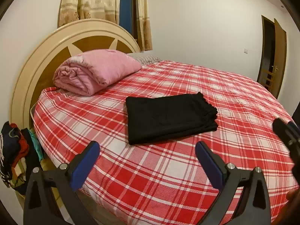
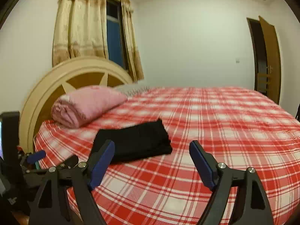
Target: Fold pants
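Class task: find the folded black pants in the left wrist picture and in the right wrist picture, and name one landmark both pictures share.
Left wrist view: the black pants lie mid-frame on the plaid bedsheet.
Right wrist view: the pants lie left of centre, low on the bedsheet.
Shared landmark: the rolled pink blanket, up-left of the pants in both views.

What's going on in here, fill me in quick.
A person is folding pants with a handheld gripper in each hand. The black pants lie folded into a compact rectangle on the red plaid bedsheet, near a folded pink blanket by the headboard. The left gripper and right gripper are both open and empty, held above the bed short of the pants. The folding looks finished.
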Motion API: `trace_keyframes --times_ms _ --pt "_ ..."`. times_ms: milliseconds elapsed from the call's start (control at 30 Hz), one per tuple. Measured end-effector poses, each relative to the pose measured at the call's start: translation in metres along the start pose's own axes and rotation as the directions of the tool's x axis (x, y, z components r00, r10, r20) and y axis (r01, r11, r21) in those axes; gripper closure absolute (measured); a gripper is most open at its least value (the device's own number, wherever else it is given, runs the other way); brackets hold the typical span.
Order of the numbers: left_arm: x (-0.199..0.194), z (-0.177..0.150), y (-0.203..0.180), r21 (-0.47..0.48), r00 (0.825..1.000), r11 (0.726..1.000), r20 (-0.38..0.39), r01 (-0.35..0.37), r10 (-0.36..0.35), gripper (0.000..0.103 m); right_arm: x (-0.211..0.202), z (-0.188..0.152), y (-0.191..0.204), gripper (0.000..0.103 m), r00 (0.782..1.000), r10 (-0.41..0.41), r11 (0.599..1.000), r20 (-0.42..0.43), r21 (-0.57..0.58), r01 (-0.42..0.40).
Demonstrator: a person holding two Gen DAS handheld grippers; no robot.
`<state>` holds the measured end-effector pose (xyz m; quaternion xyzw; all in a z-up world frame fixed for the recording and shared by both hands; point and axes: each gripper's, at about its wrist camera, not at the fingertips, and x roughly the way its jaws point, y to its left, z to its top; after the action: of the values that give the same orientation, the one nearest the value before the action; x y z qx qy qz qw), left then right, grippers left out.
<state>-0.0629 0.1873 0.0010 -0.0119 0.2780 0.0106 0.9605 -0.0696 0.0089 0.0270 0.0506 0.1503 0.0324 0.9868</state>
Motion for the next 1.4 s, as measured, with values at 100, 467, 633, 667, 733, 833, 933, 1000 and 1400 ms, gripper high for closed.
trace_keyframes --times_ms 100,467,633,667,733,833,933,1000,1400 --pt "-0.009 0.001 0.0 0.005 1.0 1.0 0.026 -0.001 0.001 0.0 -0.011 0.005 0.004 0.018 1.0 0.007 1.0 0.028 -0.001 -0.007" --pt "-0.032 0.008 -0.004 0.03 0.994 0.998 0.097 -0.056 0.053 0.0 -0.031 0.008 -0.001 0.018 0.998 0.009 1.0 0.063 0.019 -0.01" --pt "-0.038 0.008 -0.007 0.047 0.992 0.997 0.116 -0.063 0.057 0.0 -0.032 0.008 -0.005 0.018 0.998 0.006 0.999 0.061 0.032 -0.008" --pt "-0.038 0.008 -0.008 0.047 0.991 0.997 0.115 -0.067 0.061 0.0 -0.032 0.008 -0.006 0.018 0.998 0.008 0.999 0.061 0.036 -0.01" --pt "-0.037 0.008 -0.009 0.054 0.992 0.996 0.111 -0.072 0.066 0.0 -0.033 0.008 -0.006 0.018 0.998 0.009 0.999 0.062 0.037 -0.011" --pt "-0.037 0.008 -0.01 0.061 0.992 0.995 0.109 -0.077 0.07 0.0 -0.033 0.008 -0.006 0.018 0.998 0.009 0.999 0.069 0.035 -0.011" --pt "-0.037 0.008 -0.011 0.063 0.991 0.995 0.11 -0.08 0.073 0.0 -0.035 0.008 -0.006 0.018 0.997 0.009 0.999 0.071 0.036 -0.012" --pt "-0.038 0.008 -0.011 0.062 0.991 0.995 0.109 -0.081 0.074 0.0 -0.035 0.008 -0.006 0.018 0.998 0.009 0.999 0.07 0.038 -0.011" --pt "-0.037 0.008 -0.011 0.082 0.991 0.992 0.104 -0.097 0.088 0.0 -0.036 0.009 -0.007 0.017 0.998 0.007 0.999 0.066 0.048 -0.01"
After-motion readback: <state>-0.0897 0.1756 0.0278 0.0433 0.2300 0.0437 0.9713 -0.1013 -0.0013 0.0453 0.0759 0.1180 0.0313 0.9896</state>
